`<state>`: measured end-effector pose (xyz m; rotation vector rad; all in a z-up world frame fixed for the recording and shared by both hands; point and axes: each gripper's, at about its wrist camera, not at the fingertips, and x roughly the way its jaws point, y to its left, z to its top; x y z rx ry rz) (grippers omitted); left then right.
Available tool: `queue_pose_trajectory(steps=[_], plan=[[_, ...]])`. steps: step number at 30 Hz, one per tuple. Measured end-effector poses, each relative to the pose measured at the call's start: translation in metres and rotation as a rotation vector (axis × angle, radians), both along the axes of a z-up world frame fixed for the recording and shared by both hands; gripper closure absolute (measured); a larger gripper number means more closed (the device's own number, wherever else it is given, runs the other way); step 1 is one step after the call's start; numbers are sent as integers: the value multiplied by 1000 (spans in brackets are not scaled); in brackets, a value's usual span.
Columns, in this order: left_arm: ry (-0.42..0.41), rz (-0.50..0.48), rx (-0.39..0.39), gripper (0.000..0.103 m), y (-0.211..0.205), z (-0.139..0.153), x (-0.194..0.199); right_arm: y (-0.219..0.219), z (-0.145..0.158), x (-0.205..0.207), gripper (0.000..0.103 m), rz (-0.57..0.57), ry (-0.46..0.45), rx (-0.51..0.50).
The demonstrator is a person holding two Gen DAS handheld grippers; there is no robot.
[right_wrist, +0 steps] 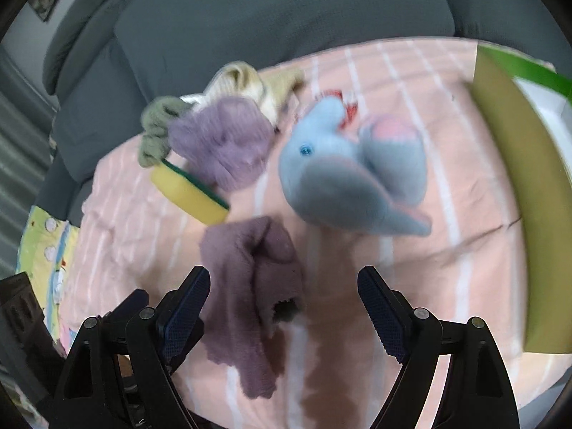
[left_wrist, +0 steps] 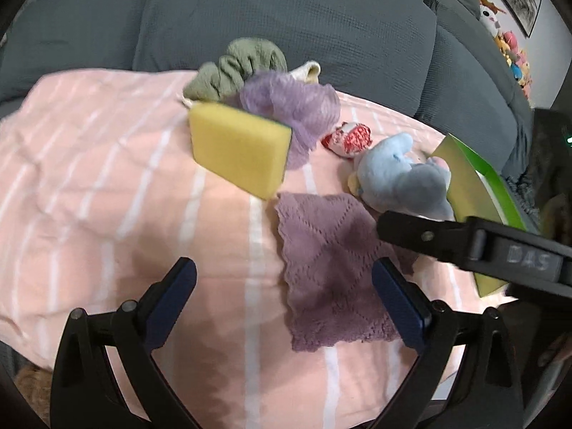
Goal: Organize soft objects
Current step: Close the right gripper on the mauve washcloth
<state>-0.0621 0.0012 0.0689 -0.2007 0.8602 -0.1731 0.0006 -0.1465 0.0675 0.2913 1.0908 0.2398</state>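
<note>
Both grippers, left [left_wrist: 284, 307] and right [right_wrist: 284, 312], hang with jaws spread wide and empty over the purple cloth [left_wrist: 332, 268] on the pink blanket [left_wrist: 107, 178]. Judging by this, a pick-up is starting, probably the cloth; next, lower and pinch an edge. Blur hides contact.

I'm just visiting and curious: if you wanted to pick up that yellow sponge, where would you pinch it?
Probably across its two long side faces, coming down from above. The yellow sponge is a flat slab propped at a tilt against the purple mesh pouf, so its near edge is exposed and open.
</note>
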Motion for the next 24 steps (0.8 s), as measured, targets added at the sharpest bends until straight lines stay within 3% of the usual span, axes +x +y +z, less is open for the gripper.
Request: queue_pose_trajectory(steps=[7,9,10,11,12,15,18,24], plan=[[25,-52,-56,11,-7,-16,3,4,-16,10,17,7,36,59],[21,-72,-69,15,-12,-18,3,9,-16,11,27,29,34,64],[21,-78,-77,20,-14,-20,3,13,-18,12,30,42,35,63],[23,-84,-89,32,-16,-21,4,17,-20,13,37,68,38,64],[25,-86,-103,37,-18,-23,5,20,-23,15,48,95,40,72],[22,-100,-148,48,-25,-23,9,20,-30,20,60,89,59,105],[3,-122,-122,53,-35,-18,10,17,-26,19,67,98,46,138],[-58,-175,-113,54,-46,9,4,0,9,7,67,97,-48,185]])
